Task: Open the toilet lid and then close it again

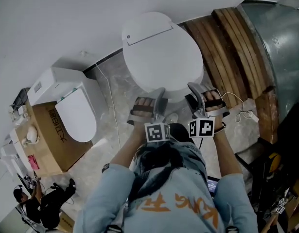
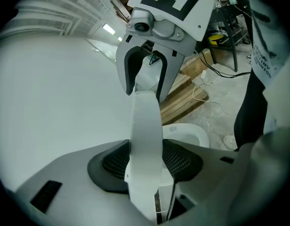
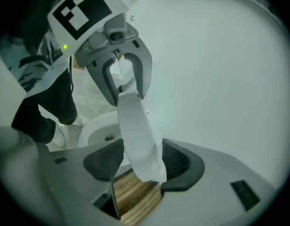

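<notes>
Workshop — boxed toilet (image 1: pixel 75 114), stacked planks (image 1: pixel 230 50)

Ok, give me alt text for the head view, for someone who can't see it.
Seen from above, a person holds the front edge of a white toilet lid with the left gripper and the right gripper. A second toilet and a cardboard box stand at the left.

Mid-frame, the left gripper (image 2: pixel 145 163) pinches the smooth white plastic toilet lid (image 2: pixel 145 121) edge-on, jaws apparently pressing it; the right gripper (image 2: pixel 145 84) grips it above.
</notes>
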A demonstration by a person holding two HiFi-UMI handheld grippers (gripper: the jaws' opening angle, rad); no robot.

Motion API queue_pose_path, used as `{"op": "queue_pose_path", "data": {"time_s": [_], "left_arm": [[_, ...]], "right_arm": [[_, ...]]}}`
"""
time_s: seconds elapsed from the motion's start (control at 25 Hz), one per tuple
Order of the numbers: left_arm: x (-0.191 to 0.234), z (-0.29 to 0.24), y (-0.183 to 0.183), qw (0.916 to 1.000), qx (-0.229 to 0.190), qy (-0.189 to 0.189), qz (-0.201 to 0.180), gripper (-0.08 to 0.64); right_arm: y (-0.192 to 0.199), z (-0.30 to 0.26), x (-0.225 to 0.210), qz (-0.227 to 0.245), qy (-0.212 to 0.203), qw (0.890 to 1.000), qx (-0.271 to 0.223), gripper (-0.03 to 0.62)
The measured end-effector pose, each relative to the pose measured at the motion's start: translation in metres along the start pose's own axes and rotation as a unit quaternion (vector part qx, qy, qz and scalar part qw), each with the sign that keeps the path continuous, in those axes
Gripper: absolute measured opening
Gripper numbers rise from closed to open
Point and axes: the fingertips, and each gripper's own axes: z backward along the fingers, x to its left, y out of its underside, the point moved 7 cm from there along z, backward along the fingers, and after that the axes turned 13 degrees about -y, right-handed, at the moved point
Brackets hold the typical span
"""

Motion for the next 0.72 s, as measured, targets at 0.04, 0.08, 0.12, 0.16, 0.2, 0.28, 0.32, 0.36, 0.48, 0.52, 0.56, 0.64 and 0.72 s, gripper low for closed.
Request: {"op": "queue_pose_path", "data": {"time_s": [0.04,0.08,0.12,0.16,0.2,0.28,0.32,0.36,0.48,0.52,0.56,0.64,0.72], "left_arm": [[0.008,0.0,0.0,0.9999,-0.002,-0.01,0.003,0.235],[0.016,0.001,0.0,0.9998,-0.003,-0.019,0.009,0.232],[0.023,0.002,0.0,0.9995,-0.004,-0.026,0.014,0.23],[0.03,0.002,-0.002,0.9993,-0.005,-0.032,0.019,0.229],[0.037,0.001,-0.003,0.999,-0.007,-0.036,0.024,0.229],[0.051,-0.002,-0.003,0.9986,-0.011,-0.043,0.029,0.229],[0.06,-0.004,-0.001,0.9983,-0.011,-0.049,0.028,0.23],[0.07,-0.007,0.0,0.9977,-0.01,-0.061,0.027,0.232],[0.106,-0.018,0.005,0.9943,-0.008,-0.101,0.032,0.229],[0.119,-0.022,0.007,0.9933,-0.009,-0.109,0.036,0.226],[0.131,-0.027,0.009,0.9924,-0.011,-0.115,0.041,0.224],[0.155,-0.036,0.012,0.9908,-0.017,-0.124,0.05,0.218],[0.176,-0.045,0.016,0.9895,-0.02,-0.131,0.059,0.212]], "right_arm": [[-0.003,0.003,-0.009,-0.001,0.005,1.0,-0.003,0.27],[-0.005,0.006,-0.016,-0.002,0.011,1.0,-0.006,0.27],[-0.008,0.01,-0.023,-0.002,0.016,1.0,-0.007,0.27],[-0.01,0.013,-0.029,0.0,0.022,1.0,-0.006,0.27],[-0.012,0.016,-0.036,0.005,0.028,1.0,-0.004,0.27],[-0.017,0.02,-0.05,0.008,0.04,0.999,-0.003,0.27],[-0.021,0.021,-0.059,0.004,0.047,0.999,-0.006,0.267],[-0.024,0.023,-0.069,-0.003,0.055,0.998,-0.011,0.264],[-0.038,0.026,-0.103,-0.012,0.083,0.996,-0.023,0.227],[-0.042,0.026,-0.114,-0.012,0.091,0.995,-0.026,0.204],[-0.046,0.025,-0.125,-0.012,0.099,0.995,-0.028,0.176],[-0.053,0.022,-0.146,-0.017,0.117,0.992,-0.033,0.127],[-0.058,0.018,-0.166,-0.032,0.14,0.989,-0.041,0.117]]}}
